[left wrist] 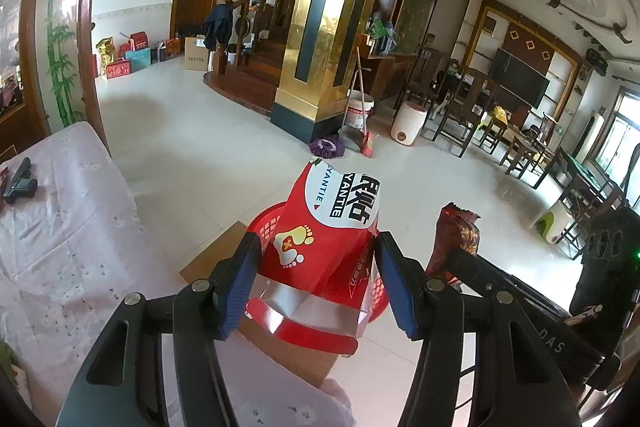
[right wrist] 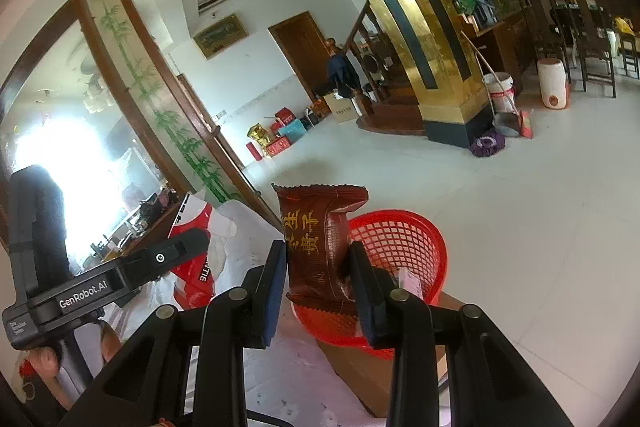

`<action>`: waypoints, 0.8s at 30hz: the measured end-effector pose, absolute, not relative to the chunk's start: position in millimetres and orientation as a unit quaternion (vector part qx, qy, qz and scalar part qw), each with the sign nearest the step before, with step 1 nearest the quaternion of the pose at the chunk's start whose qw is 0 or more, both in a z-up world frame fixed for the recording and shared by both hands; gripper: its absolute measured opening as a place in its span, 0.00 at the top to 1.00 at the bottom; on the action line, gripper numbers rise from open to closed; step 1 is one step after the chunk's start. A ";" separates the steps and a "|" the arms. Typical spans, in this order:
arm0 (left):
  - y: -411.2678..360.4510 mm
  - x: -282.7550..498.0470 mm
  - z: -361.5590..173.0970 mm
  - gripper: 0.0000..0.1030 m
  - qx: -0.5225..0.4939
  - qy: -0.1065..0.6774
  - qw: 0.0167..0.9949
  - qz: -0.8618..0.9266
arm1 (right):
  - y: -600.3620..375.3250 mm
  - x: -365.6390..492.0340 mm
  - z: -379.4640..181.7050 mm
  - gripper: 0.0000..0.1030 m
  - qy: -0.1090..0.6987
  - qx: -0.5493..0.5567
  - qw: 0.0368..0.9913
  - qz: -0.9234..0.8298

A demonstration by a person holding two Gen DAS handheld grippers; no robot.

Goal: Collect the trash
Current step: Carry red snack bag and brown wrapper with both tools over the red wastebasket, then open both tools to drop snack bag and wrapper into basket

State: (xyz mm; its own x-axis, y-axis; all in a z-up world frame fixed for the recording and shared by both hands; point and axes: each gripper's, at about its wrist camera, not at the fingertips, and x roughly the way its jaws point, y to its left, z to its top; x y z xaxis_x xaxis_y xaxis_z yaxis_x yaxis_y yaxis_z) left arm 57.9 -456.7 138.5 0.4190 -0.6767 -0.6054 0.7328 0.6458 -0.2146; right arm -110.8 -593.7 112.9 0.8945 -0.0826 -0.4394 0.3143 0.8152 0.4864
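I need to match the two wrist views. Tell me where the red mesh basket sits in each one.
Left wrist: red mesh basket sits low centre, mostly hidden behind the red Yantie packet.
Right wrist: it sits low, right of centre, rim open, behind the brown snack wrapper.
Shared landmark: the gold pillar.

"yantie" on the red packet [left wrist: 332,227], "genrobot.ai" on the left tongs [right wrist: 86,291]
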 end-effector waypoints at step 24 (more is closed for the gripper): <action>-505.6 121.8 66.4 0.41 0.024 0.429 0.805 -0.409 | -635.1 -51.0 49.3 0.67 0.275 0.329 0.897 -0.105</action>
